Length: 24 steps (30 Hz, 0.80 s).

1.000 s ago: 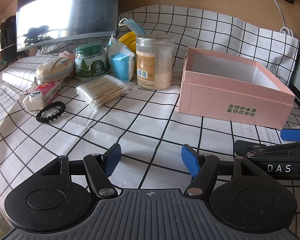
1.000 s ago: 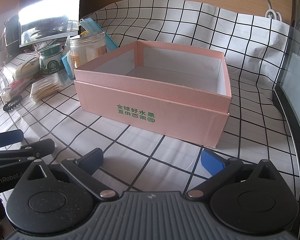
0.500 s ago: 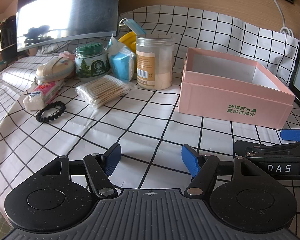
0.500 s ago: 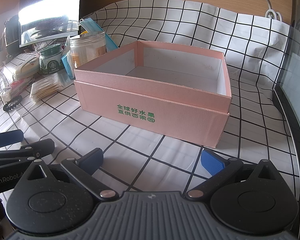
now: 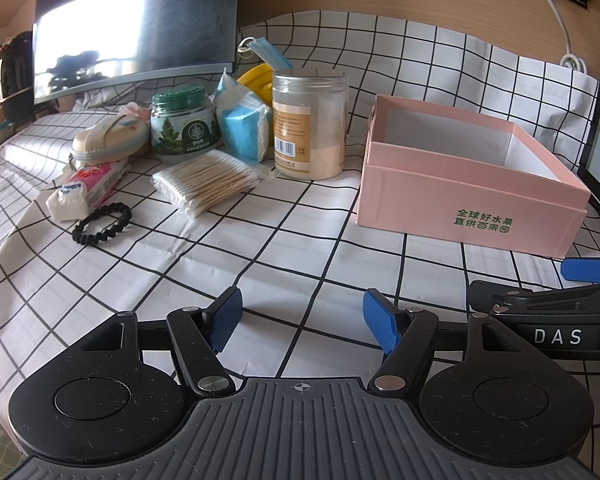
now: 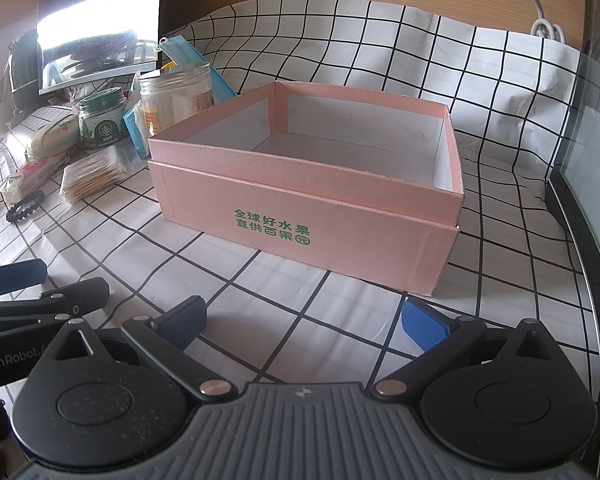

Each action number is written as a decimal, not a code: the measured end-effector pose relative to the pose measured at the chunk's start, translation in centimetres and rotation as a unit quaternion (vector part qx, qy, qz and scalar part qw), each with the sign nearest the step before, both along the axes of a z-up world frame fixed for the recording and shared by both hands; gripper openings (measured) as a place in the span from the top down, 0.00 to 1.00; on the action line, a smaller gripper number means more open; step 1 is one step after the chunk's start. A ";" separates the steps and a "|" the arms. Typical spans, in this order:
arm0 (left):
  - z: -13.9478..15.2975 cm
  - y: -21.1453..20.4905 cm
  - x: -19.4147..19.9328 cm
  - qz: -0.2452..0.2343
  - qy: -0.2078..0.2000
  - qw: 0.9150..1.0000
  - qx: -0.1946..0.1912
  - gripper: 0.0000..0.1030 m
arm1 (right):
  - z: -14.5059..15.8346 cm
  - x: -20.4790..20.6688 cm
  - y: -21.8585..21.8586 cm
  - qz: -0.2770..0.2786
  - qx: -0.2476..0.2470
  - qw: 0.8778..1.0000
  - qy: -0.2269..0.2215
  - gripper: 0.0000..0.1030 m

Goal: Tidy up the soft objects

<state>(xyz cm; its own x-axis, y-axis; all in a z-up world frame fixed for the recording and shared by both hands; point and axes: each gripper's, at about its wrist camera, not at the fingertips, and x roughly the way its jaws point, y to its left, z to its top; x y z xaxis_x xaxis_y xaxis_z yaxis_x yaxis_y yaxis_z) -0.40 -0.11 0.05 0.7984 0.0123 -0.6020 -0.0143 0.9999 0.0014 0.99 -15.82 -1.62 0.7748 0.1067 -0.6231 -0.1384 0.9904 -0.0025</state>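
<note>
Gridded white cloth is covering the whole work surface, with a dark monitor standing at the upper left of the left wrist view.

1. Target container. You are looking at an open pink box at centre frame of the right wrist view; its interior is showing nothing inside, so the sorting appears not yet begun.

2. Soft items. These are lying at left of the left wrist view, well apart from the box: a black hair tie flat on the cloth, a tissue pack just above it, a bag of cotton swabs to its right, and a blue-and-white soft packet leaning between the green-lidded jar and the clear jar. A blue face mask is sitting behind the jars.

3. Grippers. Your left gripper is hovering low at bottom centre, jaws spread and holding nothing. Your right gripper is likewise spread and empty, facing the box.

4. Recommended technique. The hair tie probably suits the left gripper first, being nearest and unobstructed. Bring the fingers down so that one side of the ring sits between them, and avoid catching the cloth. For the packet, approach from above so you are not knocking either jar. Keep the right gripper clear of the box opening.
</note>
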 end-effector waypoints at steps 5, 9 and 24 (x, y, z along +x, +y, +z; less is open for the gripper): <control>0.0 0.0 0.0 0.000 0.000 1.000 0.000 0.29 | 0.0 0.0 0.0 0.000 0.000 1.000 0.000 0.00; 0.0 0.0 0.1 0.000 0.000 1.000 0.000 0.29 | 0.0 0.0 0.0 0.000 0.000 1.000 0.000 0.00; 0.2 0.1 0.2 0.002 0.000 1.000 0.002 0.29 | 0.0 0.0 0.0 0.000 0.000 1.000 0.000 0.00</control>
<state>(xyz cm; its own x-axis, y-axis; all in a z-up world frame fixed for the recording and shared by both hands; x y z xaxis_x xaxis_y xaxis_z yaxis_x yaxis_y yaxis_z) -0.15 -0.04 0.26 0.7987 0.0173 -0.6015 -0.0175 0.9998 0.0055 1.00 -15.83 -1.62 0.7751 0.1068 -0.6228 -0.1383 0.9904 -0.0024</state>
